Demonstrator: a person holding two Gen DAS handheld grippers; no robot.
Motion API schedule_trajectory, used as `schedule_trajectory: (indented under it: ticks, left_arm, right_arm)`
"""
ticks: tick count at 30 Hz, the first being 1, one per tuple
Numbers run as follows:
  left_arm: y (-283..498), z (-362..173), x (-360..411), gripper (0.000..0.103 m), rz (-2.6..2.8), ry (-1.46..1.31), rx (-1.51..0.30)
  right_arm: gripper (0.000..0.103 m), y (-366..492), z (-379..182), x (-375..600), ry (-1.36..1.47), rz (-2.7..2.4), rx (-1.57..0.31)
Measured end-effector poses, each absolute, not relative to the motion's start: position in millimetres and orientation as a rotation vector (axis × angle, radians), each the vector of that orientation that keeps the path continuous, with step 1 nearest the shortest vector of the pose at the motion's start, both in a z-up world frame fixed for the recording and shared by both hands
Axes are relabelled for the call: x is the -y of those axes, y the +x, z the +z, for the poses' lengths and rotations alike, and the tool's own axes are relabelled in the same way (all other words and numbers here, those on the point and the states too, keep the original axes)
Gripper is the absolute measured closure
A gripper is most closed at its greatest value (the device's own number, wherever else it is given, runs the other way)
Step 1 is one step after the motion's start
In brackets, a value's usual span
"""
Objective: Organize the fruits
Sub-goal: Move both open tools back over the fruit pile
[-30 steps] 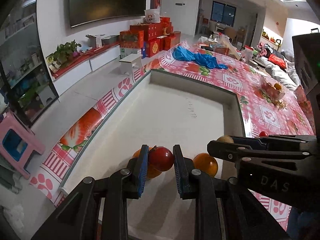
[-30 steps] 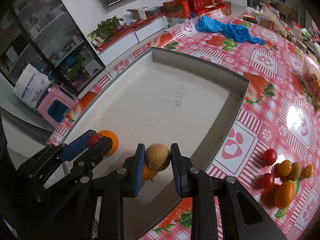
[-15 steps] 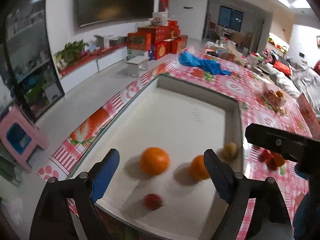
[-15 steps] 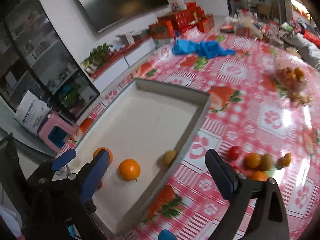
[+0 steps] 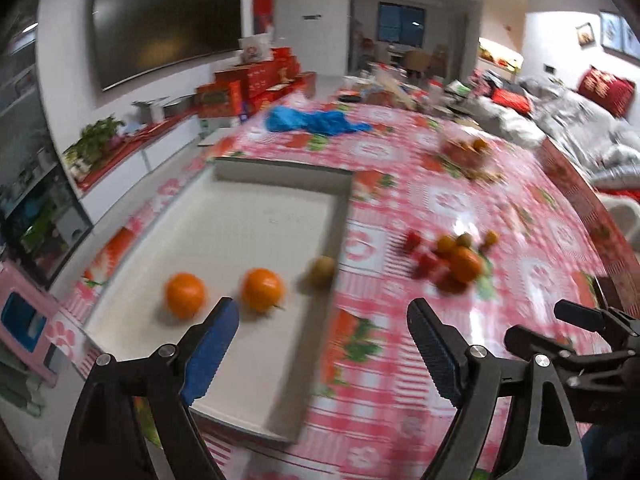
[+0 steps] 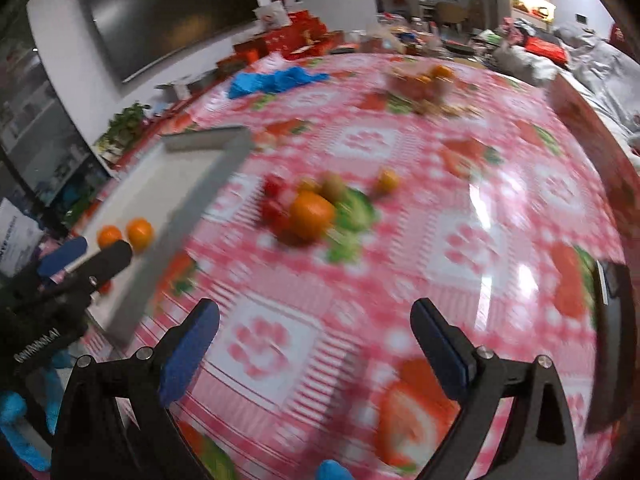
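Note:
A white shallow tray (image 5: pixel 276 172) lies on the red patterned tablecloth. In it are two oranges (image 5: pixel 185 294) (image 5: pixel 262 289) and a brownish round fruit (image 5: pixel 321 271) by its right wall. A loose pile of fruit (image 5: pixel 454 258), with an orange, small red and small yellow-green ones, sits on the cloth to the tray's right; it also shows in the right wrist view (image 6: pixel 312 210). My left gripper (image 5: pixel 322 342) is open and empty above the tray's near right corner. My right gripper (image 6: pixel 314 342) is open and empty above the cloth, short of the pile. Both views are motion-blurred.
A blue cloth (image 5: pixel 316 122) lies at the table's far side. A basket of fruit (image 5: pixel 466 152) stands at the far right. A dark flat object (image 6: pixel 612 344) lies at the table's right edge. The table edge runs left of the tray.
Both grippers opened and dropped their fruit into the tray, a red one from the left and a brownish one from the right. Both then swung right, toward the loose pile.

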State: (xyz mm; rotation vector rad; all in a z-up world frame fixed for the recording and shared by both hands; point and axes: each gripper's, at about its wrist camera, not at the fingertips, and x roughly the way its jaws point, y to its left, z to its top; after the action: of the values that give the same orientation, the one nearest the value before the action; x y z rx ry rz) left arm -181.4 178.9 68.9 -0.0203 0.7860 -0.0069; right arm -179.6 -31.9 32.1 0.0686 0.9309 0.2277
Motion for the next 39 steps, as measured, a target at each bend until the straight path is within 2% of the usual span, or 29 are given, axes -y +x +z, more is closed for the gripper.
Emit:
schedule_trajectory:
  ticks: [5, 13, 16, 19, 23, 33, 39]
  left_arm:
    - [-190, 55, -135, 0.016, -0.093, 0.027, -0.825]
    - [-187, 31, -88, 0.016, -0.137, 0.065, -0.864]
    - [-183, 27, -82, 0.016, -0.123, 0.066, -0.857]
    - [-175, 25, -81, 0.016, -0.106, 0.049, -0.838]
    - [-168, 23, -79, 0.016, -0.109, 0.025, -0.796]
    - [-155, 8, -78, 0.016, -0.146, -0.016, -0.862]
    - [-155, 5, -75, 0.016, -0.148, 0.001, -0.881]
  right_arm:
    - [0.006, -215, 26, 73, 0.091, 0.165, -0.877]
    - [0.006, -289, 39, 122, -0.002, -0.008, -0.574]
    - [0.000, -300, 53, 150, 0.045, -0.082, -0.450]
    - [0.000, -297, 63, 178, 0.118, -0.160, -0.370]
    - [0.000, -279, 53, 207, 0.222, -0.212, -0.400]
    - [0.000, -276, 28, 249, 0.455, -0.209, -0.438]
    - [0.000, -272, 25, 250, 0.465, -0.194, -0.465]
